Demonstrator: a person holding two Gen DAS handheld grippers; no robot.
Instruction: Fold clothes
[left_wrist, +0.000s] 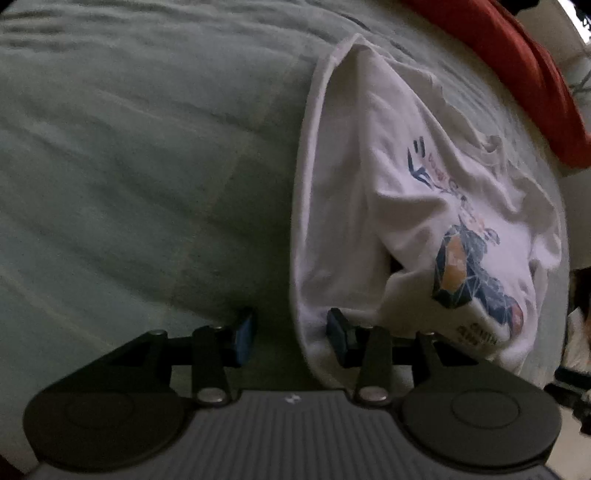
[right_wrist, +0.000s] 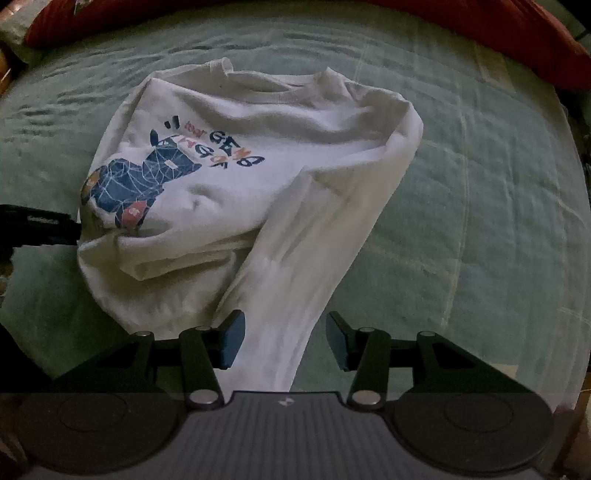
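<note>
both wrist views look steeply down, close, sharing the white shirt (left_wrist: 424, 206).

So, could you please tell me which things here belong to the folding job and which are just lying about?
Job:
white sweatshirt
its long sleeve, between the open right tongs
left tongs, open at the sweatshirt's edge

Lying about:
green bedspread
red fabric at the far edge
</note>
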